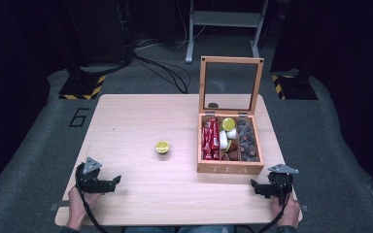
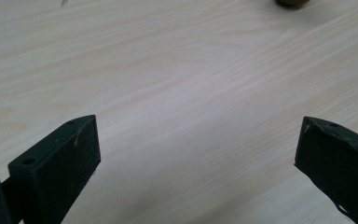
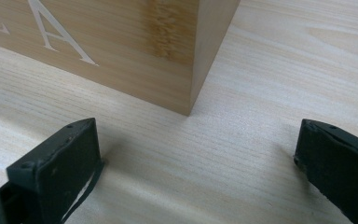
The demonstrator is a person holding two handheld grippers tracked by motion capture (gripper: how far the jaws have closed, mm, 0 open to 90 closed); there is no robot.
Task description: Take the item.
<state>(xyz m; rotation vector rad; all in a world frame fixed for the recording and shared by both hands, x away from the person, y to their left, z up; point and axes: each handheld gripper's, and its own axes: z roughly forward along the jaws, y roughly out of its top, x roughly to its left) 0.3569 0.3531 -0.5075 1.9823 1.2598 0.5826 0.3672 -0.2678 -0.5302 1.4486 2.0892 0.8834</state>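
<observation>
A pale wood-grain table [image 1: 141,121] stands on grey carpet [image 1: 39,136] in a dim room. On the carpet to the far left a "6" [image 1: 79,117] is marked, and yellow-and-black striped floor plates [image 1: 82,87] lie beyond both far corners. Black cables [image 1: 165,68] run across the floor behind the table, and the legs of a grey metal stand [image 1: 223,24] rise at the far side.

On the right half of the table sits a wooden tea box [image 1: 229,167], lettered "TEA" on its near face, with its glass-paned lid [image 1: 230,85] standing upright at the far side. Its compartments hold red packets [image 1: 210,140] on the left, small white and yellow-lidded cups [image 1: 227,133] in the middle and dark pieces [image 1: 247,141] on the right. A single yellow-lidded cup [image 1: 162,147] stands alone near the table's middle, well apart from the box and to its left.

The left tongs [image 1: 116,180] rest at the near left of the table, held in a hand [image 1: 77,204]; their jaws are spread wide with bare wood between them. The right tongs [image 1: 254,184] lie at the near right, just beside the box's near right corner, held in the other hand [image 1: 287,211], jaws likewise wide apart and gripping nothing.
</observation>
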